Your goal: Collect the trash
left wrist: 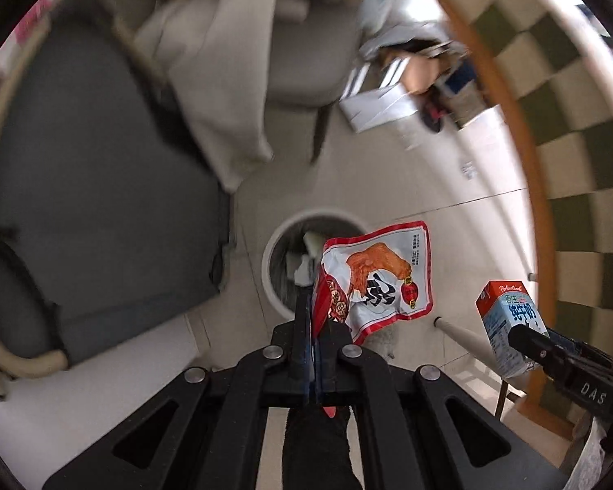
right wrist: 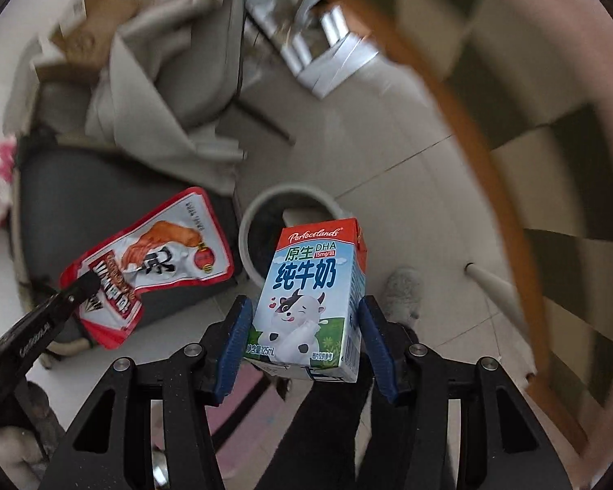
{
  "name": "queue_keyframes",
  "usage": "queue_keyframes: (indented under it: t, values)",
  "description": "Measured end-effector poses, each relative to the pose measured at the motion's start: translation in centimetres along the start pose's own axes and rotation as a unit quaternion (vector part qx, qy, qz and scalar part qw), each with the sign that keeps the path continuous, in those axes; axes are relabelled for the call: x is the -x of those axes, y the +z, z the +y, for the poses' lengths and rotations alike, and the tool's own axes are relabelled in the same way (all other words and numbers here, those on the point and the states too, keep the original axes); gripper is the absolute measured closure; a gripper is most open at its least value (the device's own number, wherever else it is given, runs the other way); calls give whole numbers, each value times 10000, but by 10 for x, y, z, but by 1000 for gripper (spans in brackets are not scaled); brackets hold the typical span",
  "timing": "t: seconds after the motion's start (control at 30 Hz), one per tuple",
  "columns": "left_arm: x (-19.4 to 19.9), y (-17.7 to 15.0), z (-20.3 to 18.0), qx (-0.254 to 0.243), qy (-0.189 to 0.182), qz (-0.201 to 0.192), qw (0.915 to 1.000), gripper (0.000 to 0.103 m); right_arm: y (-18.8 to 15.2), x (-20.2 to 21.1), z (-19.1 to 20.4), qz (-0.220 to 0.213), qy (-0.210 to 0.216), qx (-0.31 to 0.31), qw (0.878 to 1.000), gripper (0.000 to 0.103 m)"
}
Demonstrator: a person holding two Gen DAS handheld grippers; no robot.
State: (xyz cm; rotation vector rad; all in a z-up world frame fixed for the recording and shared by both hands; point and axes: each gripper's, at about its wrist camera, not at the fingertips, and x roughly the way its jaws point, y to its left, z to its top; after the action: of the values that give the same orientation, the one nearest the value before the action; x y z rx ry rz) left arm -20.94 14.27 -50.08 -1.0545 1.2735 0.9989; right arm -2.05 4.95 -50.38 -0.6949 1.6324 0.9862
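My left gripper (left wrist: 312,298) is shut on a red and white snack wrapper (left wrist: 382,277) and holds it in the air above a round white trash bin (left wrist: 269,261) on the floor. The wrapper also shows in the right wrist view (right wrist: 151,261). My right gripper (right wrist: 304,322) is shut on a small blue and white milk carton (right wrist: 310,294), held upright above the same bin (right wrist: 249,220). The carton shows at the right of the left wrist view (left wrist: 511,318). Some pale trash lies inside the bin.
A dark grey cushioned seat (left wrist: 94,163) lies left of the bin, with a beige cloth (left wrist: 224,81) draped beside it. A round table edge with checked cloth (left wrist: 551,122) curves along the right. A white table leg (right wrist: 494,286) stands near the bin. Tiled floor surrounds it.
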Motion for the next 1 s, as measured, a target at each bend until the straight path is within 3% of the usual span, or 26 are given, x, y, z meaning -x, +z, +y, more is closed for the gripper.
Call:
queue_keyframes:
  t: [0.2,0.37,0.43,0.47,0.5,0.53,0.7,0.87,1.0]
  values:
    - [-111,1,29,408,-145,678,9968,96,14,-103,9,406,-27,373,9985,47]
    - [-176,5,42,642,-328,1041,9919,91,28,-193,7,811,121,469,9955,45]
    - [-189,5,45,689,-388,1020,9916,68,32,-222,4,943,219,453,9943,38]
    - [-192,4,47,707,-388,994,9918,36,34,-231,4,954,185,463,9942,24]
    - [-194,4,48,716,-376,970,9920,12,36,-239,2,918,140,479,9945,13]
    - [-196,3,49,727,-358,949,9922,8,39,-245,-1,884,118,515,9947,10]
    - [-202,0,53,750,-227,937,9925,7,41,-258,-9,715,-365,614,9949,2]
    - [-195,-5,52,686,115,844,9940,5,39,-253,-4,544,-891,920,9903,1]
    - [-179,-12,51,643,232,800,9944,5,35,-240,6,518,-1062,1078,9871,1]
